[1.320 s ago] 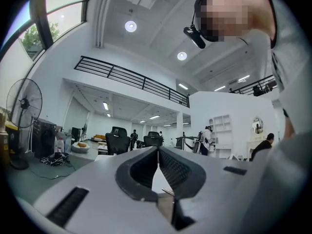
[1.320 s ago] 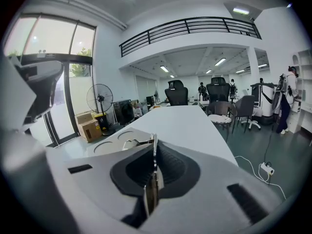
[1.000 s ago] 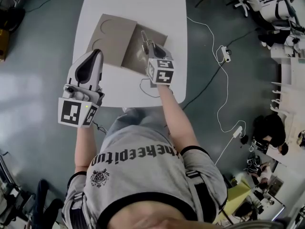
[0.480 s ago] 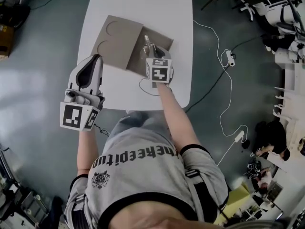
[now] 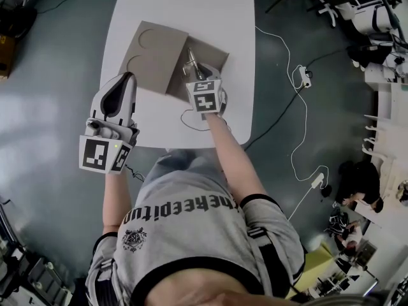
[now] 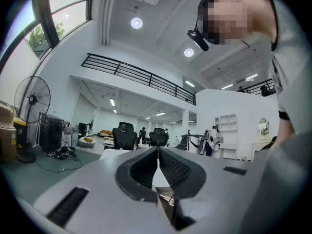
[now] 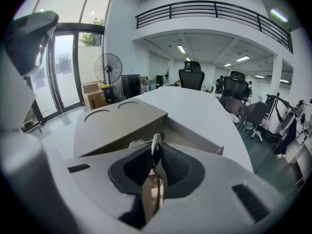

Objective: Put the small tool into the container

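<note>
Now the small tool (image 7: pixel 155 141), a thin metal piece, stands between the jaws of the right gripper (image 7: pixel 156 152), its end poking out past their tips. Those jaws have just been opening. They are only narrowly apart, and the pads look to be touching the tool on both sides. In the head view the tool (image 5: pixel 189 57) hangs over the open part of the container (image 5: pixel 220 51), a brown cardboard box, close to the edge of its lid (image 5: pixel 153 53). Whether the tool touches the box floor cannot be told. The lid lies flat beside the opening and has two rounded cut-outs along its far side. The right gripper (image 5: pixel 192 66) tilts down into the box. The left gripper (image 5: pixel 132 75) is held level off the near left edge of the white worktop (image 5: pixel 185 5), apart from the box. Its jaws are pressed together with nothing between them (image 6: pixel 157 152). A thin cable (image 5: pixel 190 118) loops on the worktop near the right gripper.
</note>
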`<state>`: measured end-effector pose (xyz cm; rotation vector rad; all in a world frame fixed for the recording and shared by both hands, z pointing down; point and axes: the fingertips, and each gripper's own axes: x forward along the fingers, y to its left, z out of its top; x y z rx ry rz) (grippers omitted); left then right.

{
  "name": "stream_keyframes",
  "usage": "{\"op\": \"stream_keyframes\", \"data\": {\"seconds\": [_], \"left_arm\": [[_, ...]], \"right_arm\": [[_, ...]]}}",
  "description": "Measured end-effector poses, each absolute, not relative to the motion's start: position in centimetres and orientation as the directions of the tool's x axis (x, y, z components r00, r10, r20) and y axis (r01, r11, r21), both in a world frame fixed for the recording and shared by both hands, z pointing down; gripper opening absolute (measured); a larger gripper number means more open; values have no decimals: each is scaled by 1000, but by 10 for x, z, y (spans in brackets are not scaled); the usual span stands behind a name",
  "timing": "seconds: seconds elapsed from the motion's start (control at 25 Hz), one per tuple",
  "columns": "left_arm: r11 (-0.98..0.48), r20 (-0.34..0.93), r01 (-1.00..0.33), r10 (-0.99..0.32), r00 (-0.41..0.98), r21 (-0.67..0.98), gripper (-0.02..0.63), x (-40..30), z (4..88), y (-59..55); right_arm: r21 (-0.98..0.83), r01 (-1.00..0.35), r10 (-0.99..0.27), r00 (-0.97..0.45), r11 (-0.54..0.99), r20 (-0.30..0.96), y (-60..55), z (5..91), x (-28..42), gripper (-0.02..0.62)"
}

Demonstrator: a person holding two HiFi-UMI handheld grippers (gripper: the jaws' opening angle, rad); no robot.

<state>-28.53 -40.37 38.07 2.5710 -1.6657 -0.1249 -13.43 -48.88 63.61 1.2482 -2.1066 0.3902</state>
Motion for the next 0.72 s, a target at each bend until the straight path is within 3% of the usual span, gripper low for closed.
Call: {"op": "stream_keyframes", "data": {"seconds": [0.48,0.64,0.72], "left_arm": [[-412,-31,-902,-911,411,128,14,-282,382,-398],[-412,-31,-901,-911,412,136,14,-284,384,-396],[-415,-36,-899,-909,414,138,14,-283,383,-394]], "right_arm": [[23,-761,-550,-447,648,705,-465,650,-164,135],[-12,-771,-574,-484,636,661,-464,636,-168,136],[-21,-790,-608,-488,613,626,-462,622,-164,100]]}}
